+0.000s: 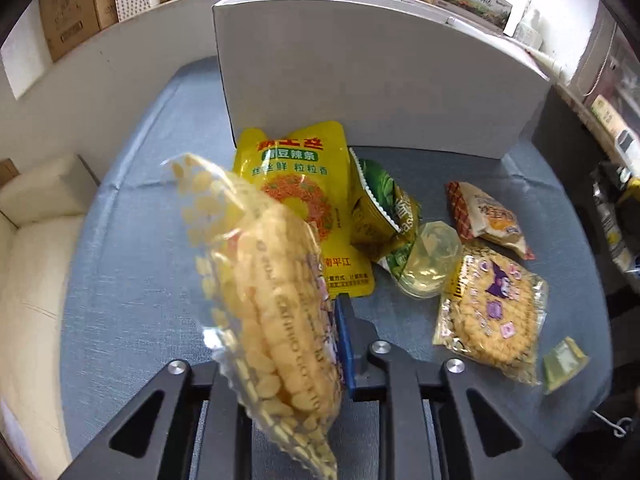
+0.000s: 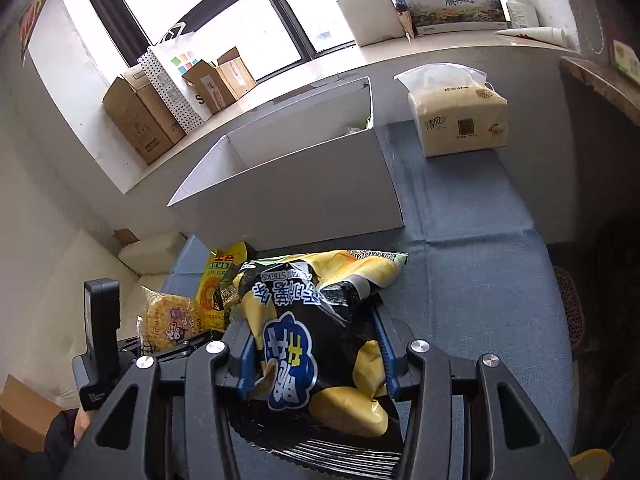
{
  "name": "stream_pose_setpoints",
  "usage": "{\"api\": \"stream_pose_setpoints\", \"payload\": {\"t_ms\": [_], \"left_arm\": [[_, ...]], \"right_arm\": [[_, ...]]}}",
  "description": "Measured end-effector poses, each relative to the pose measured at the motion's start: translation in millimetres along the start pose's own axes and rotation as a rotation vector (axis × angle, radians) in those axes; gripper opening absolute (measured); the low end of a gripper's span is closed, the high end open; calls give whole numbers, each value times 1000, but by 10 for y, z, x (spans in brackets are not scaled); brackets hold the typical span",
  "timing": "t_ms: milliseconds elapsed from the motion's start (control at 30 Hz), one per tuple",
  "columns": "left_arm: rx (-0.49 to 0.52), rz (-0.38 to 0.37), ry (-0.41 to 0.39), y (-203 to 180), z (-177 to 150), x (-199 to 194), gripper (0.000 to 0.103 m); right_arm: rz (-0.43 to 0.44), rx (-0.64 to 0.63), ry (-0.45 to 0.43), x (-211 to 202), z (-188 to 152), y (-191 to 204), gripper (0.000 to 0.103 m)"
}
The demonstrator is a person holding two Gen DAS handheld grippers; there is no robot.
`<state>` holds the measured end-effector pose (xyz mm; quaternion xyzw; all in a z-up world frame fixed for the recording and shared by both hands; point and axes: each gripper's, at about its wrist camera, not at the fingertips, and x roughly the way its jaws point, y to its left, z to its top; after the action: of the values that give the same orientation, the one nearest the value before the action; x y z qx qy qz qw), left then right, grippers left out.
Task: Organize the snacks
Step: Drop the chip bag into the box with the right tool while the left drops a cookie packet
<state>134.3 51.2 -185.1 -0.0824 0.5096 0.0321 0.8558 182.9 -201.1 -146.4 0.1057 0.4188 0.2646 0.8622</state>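
My left gripper (image 1: 296, 344) is shut on a clear bag of yellow puffed snacks (image 1: 264, 280), held above the blue cloth (image 1: 132, 280). My right gripper (image 2: 316, 344) is shut on a black and yellow potato stick bag (image 2: 312, 336), lifted in front of the white box (image 2: 288, 184). On the cloth lie a yellow spicy strip pouch (image 1: 304, 196), a green pea bag (image 1: 380, 208), a clear jelly cup (image 1: 428, 260), a round cracker pack (image 1: 492, 308), a red and white pack (image 1: 484, 216) and a small green packet (image 1: 564, 360).
The white box (image 1: 376, 80) stands open-topped at the back of the cloth, against the windowsill. A tissue pack (image 2: 460, 120) sits right of it. Cardboard boxes (image 2: 144, 116) line the sill. A cream sofa (image 1: 36, 240) lies to the left.
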Motion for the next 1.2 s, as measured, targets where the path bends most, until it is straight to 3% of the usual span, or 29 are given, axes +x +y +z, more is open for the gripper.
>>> {"api": "stream_pose_setpoints", "payload": {"t_ms": [200, 367, 533, 733, 933, 1033, 1200], "left_arm": [[-15, -75, -39, 145, -80, -311, 20], [52, -110, -131, -1, -27, -816, 20], [162, -161, -198, -230, 223, -1122, 20], [248, -206, -274, -437, 785, -1332, 20], [286, -182, -348, -584, 1442, -1370, 20], [274, -197, -363, -575, 1845, -1298, 20], [272, -155, -360, -540, 2376, -1063, 21]], "right_arm": [[8, -9, 3, 5, -50, 53, 52], [15, -20, -8, -12, -36, 138, 52], [16, -45, -34, -69, 81, 248, 52], [1, -70, -98, -176, 410, 314, 52], [-11, -94, -152, -192, 873, 354, 52], [-19, -102, -167, -123, 1176, 393, 52], [-41, -127, -179, 119, 1708, 494, 52]]}}
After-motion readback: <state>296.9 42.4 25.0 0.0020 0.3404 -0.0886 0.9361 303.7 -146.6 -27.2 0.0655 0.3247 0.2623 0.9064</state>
